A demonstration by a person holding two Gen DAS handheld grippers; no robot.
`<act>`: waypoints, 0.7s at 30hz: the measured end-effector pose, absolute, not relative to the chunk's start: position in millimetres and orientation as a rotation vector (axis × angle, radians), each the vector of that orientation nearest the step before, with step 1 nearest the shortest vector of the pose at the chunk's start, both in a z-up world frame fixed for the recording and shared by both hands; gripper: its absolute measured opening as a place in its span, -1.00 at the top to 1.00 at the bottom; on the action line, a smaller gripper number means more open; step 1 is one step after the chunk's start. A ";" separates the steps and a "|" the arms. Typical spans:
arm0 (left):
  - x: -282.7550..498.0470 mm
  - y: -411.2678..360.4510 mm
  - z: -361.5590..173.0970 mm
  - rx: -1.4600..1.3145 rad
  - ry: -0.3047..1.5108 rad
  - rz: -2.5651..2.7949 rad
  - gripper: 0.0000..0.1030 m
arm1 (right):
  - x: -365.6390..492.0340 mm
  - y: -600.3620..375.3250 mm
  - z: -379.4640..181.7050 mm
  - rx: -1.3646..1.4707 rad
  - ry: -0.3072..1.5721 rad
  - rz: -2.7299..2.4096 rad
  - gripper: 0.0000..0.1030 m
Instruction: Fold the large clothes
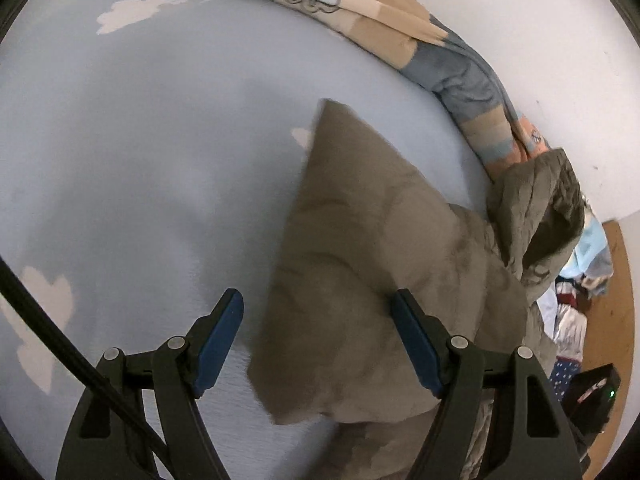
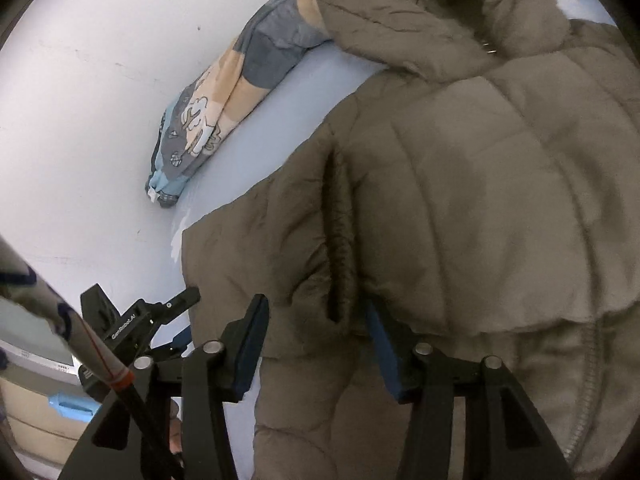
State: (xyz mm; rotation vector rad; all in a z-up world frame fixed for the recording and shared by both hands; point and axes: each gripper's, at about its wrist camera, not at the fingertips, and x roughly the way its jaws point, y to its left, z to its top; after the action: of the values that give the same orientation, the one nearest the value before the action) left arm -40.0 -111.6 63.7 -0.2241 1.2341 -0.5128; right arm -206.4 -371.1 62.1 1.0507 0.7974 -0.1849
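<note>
One olive padded jacket (image 2: pixel 460 184) is lying on one pale blue bed sheet (image 1: pixel 140 160), with one patterned blanket (image 1: pixel 400 28) far ahead by the wall. The left gripper (image 1: pixel 318 336) is standing wide apart over a jacket sleeve, pads not pressing. The right gripper (image 2: pixel 316 344) is straddling a jacket fold; whether it is pinching, I cannot tell.

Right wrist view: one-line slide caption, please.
Right hand-held gripper straddling a fold of the olive puffer jacket spread on the pale blue bed sheet.
</note>
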 end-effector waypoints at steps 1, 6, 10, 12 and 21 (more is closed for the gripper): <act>-42.5 -114.8 67.6 -0.212 1.221 -0.521 -0.47 | -204.1 -370.1 62.7 1.036 0.800 -0.196 0.67; -54.0 -126.1 89.0 -0.171 1.158 -0.582 -0.47 | -225.7 -371.3 92.2 0.921 0.736 -0.276 0.69; -64.6 -142.3 92.6 -0.199 1.153 -0.640 -0.47 | -269.8 -387.2 129.4 0.821 0.666 -0.336 0.69; -74.8 -155.1 92.2 -0.184 1.158 -0.692 -0.47 | -292.5 -396.0 145.4 0.768 0.641 -0.383 0.70; -128.9 -226.1 77.2 0.090 1.123 -0.735 -0.47 | -385.8 -465.5 157.7 0.746 0.557 -0.613 0.69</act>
State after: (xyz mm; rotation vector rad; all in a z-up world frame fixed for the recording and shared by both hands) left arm -128.9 -226.1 77.2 0.0900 1.1226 -0.7355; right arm -385.8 -465.5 157.7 0.7459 0.5567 -0.6128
